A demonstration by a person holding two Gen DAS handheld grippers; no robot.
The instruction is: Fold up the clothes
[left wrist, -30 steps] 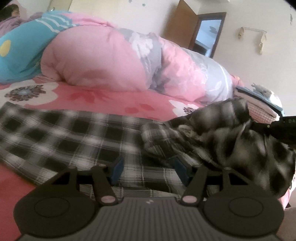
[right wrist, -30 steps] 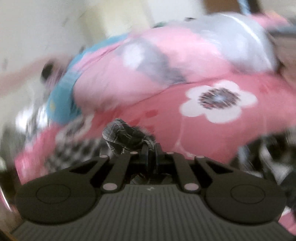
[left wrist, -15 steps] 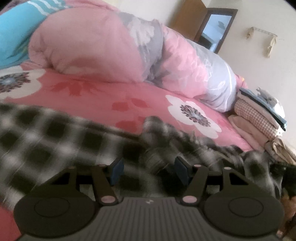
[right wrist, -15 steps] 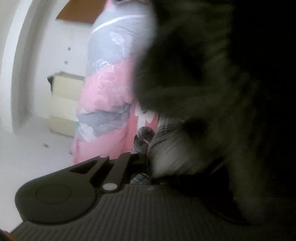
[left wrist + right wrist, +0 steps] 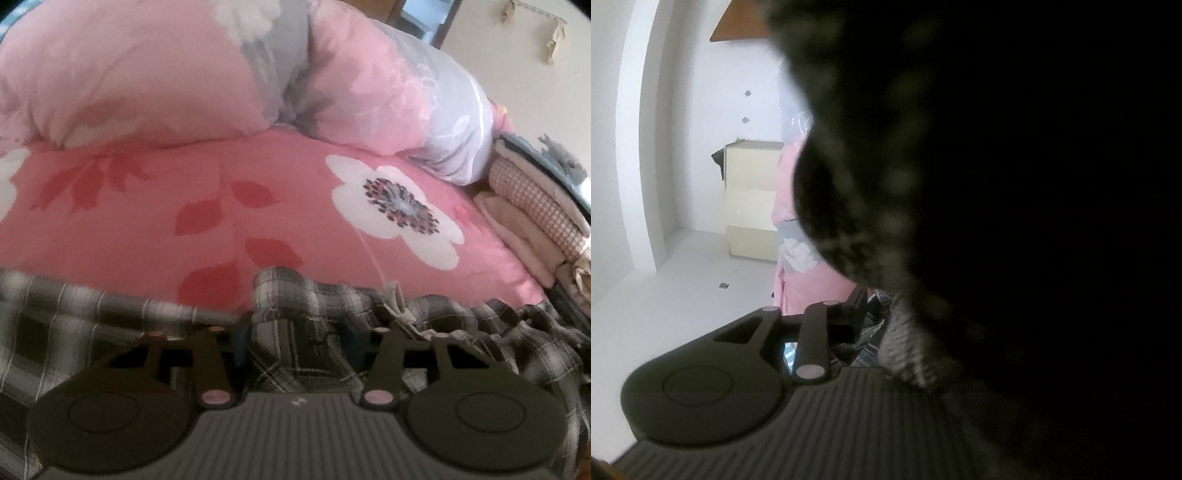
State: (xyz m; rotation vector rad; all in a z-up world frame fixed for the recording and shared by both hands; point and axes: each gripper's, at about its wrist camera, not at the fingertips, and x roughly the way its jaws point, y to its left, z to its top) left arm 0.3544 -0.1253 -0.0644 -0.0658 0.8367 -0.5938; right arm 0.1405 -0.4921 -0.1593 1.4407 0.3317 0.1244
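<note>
Plaid fabric (image 5: 303, 332) bunches between the left gripper (image 5: 295, 341), whose jaws have just been closing; right gripper's (image 5: 857, 325) jaws, just opening, are smothered in cloth—its hold unreadable, the fold may slump.

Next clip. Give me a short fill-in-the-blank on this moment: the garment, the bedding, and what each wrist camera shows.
1. The plaid garment bunched between the left gripper fingers lies on a ____ floral bedsheet.
2. A large flower printed on that sheet has ____ petals.
3. Most of the right wrist view is blocked by dark ____ draped close to the lens.

Missing words: pink; white; fabric
</note>
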